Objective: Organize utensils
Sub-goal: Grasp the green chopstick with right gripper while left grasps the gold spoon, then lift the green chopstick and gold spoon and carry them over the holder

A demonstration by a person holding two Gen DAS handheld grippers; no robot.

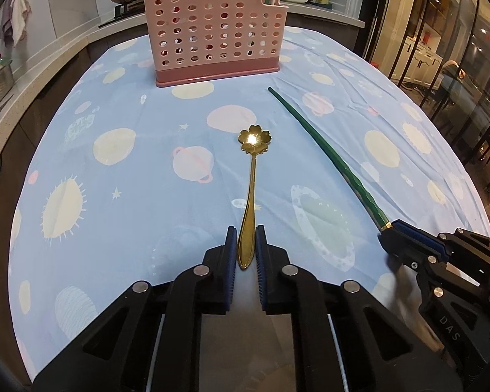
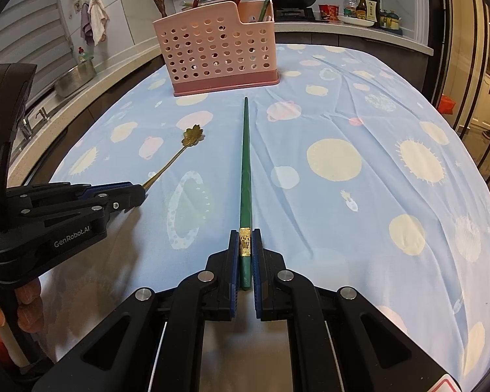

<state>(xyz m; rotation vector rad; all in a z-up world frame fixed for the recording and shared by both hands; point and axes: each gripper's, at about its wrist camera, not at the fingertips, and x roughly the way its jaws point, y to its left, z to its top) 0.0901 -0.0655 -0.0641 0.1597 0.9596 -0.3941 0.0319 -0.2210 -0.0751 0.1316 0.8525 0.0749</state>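
A table [image 1: 121, 215] draped in a pale blue planet-print cloth is filling both views. The left gripper [image 1: 246, 240] is lying near the front edge, its fingers [image 1: 231, 245] clamped on the handle end of a gold flower-bowled spoon [image 1: 252, 176] that is lying flat, bowl pointing away. To its right, the right gripper [image 2: 245, 245] is clamping the gold-banded end of a green chopstick [image 2: 245, 163], which is also lying on the cloth. A pink perforated utensil holder [image 2: 217, 52] is standing at the far side, already holding several chopsticks.
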